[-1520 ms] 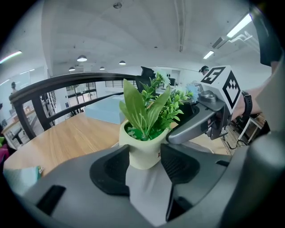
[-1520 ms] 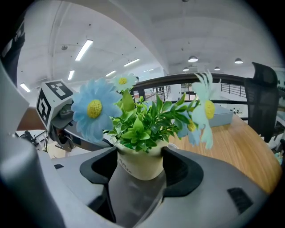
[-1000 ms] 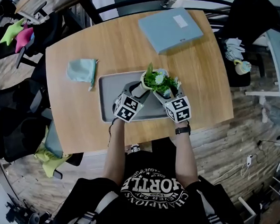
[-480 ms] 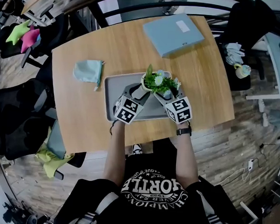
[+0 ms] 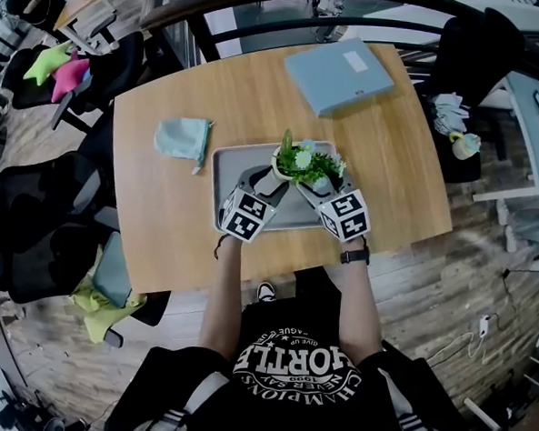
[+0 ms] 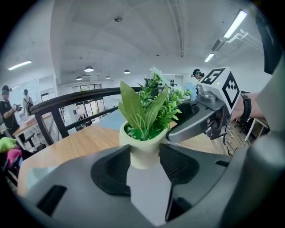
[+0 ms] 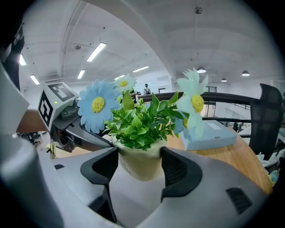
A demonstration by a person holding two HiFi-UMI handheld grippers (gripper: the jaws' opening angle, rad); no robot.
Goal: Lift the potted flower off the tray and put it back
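A cream pot of green leaves and pale blue daisies hangs just over the grey tray on the wooden table. My left gripper comes in from the lower left, shut on the pot's left side. The right gripper is shut on its right side. In the left gripper view the pot sits between my dark pads, with the right gripper beyond it. In the right gripper view the pot is pressed between both pads, and the left gripper shows behind.
A light blue flat box lies at the table's far right. A teal cloth lies left of the tray. Black office chairs stand left of the table, and a dark railing runs behind it.
Both grippers have risen a little together with the pot held between them. Their grip looks the same.
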